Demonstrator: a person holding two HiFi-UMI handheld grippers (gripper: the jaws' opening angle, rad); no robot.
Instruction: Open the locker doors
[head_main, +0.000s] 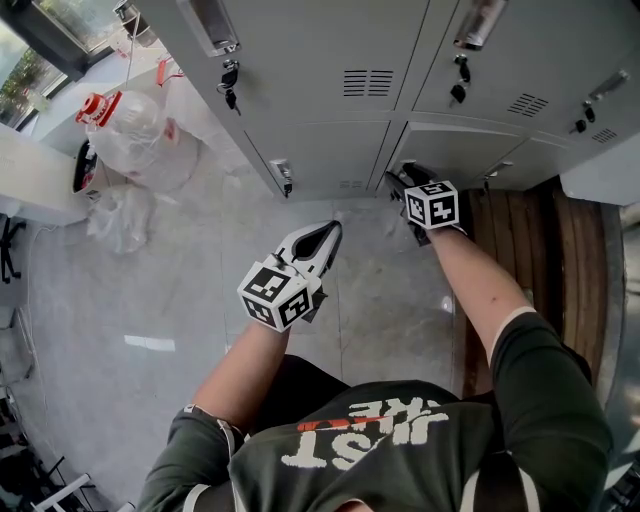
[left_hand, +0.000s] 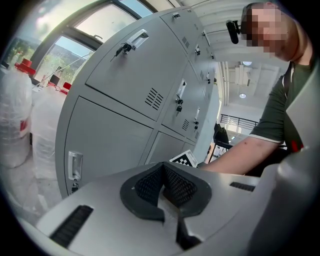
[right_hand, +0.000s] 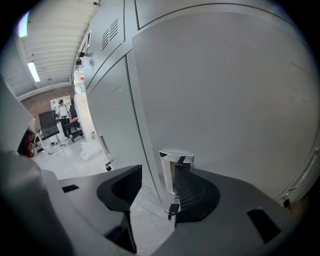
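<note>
Grey metal lockers (head_main: 320, 110) stand in two rows ahead of me. My right gripper (head_main: 402, 180) is at the chrome handle (right_hand: 174, 167) of a lower locker door (right_hand: 235, 100). In the right gripper view the jaws stand open around that handle. It sits close to the right pad (right_hand: 192, 192) and apart from the left one, and a small key (right_hand: 172, 209) hangs under it. The door's edge looks slightly proud of its neighbour. My left gripper (head_main: 330, 232) hangs free over the floor, shut on nothing, and its pads (left_hand: 150, 182) meet in the left gripper view.
The lower-left locker has its own handle (head_main: 283, 175), and keys (head_main: 230, 85) hang from the upper doors. Clear plastic bags and a red-capped bottle (head_main: 125, 125) lie on the floor at the left. A wooden bench (head_main: 530, 240) runs along the right beside my right arm.
</note>
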